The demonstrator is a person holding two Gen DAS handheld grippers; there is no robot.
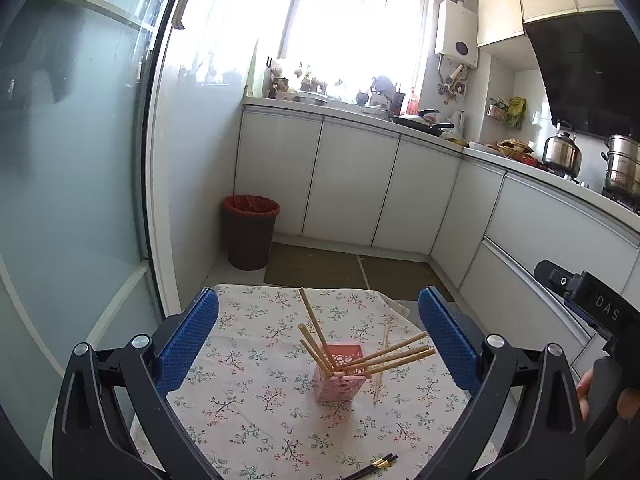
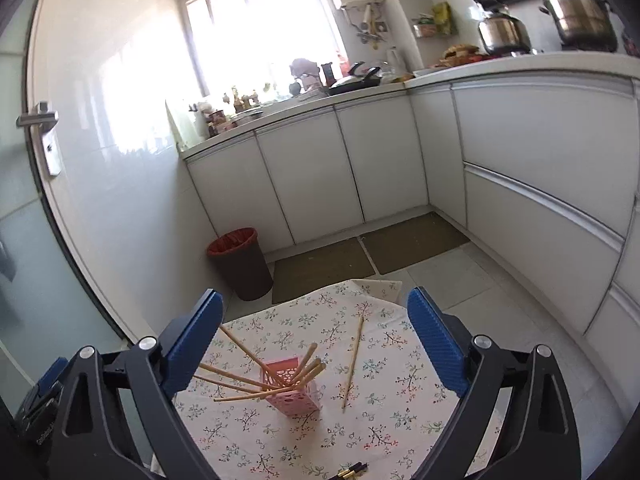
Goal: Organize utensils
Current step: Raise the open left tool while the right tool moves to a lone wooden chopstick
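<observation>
A pink perforated holder [image 1: 340, 376] stands on a floral tablecloth [image 1: 248, 420] and holds several wooden chopsticks that fan out left and right. One wooden chopstick [image 1: 382, 356] lies flat on the cloth just right of the holder. Black chopsticks with gold bands [image 1: 374, 466] lie at the near edge. My left gripper [image 1: 320, 344] is open and empty, above and in front of the holder. In the right wrist view the holder [image 2: 292, 390], the loose chopstick [image 2: 353, 362] and the black chopsticks [image 2: 350, 472] show again; my right gripper [image 2: 316, 344] is open and empty.
A brown bin with a red liner [image 1: 250, 232] stands on the floor beyond the table. White cabinets [image 1: 352, 184] line the back and right walls. A glass door [image 1: 72, 160] is at the left. The right gripper's body [image 1: 600, 320] shows at the right edge.
</observation>
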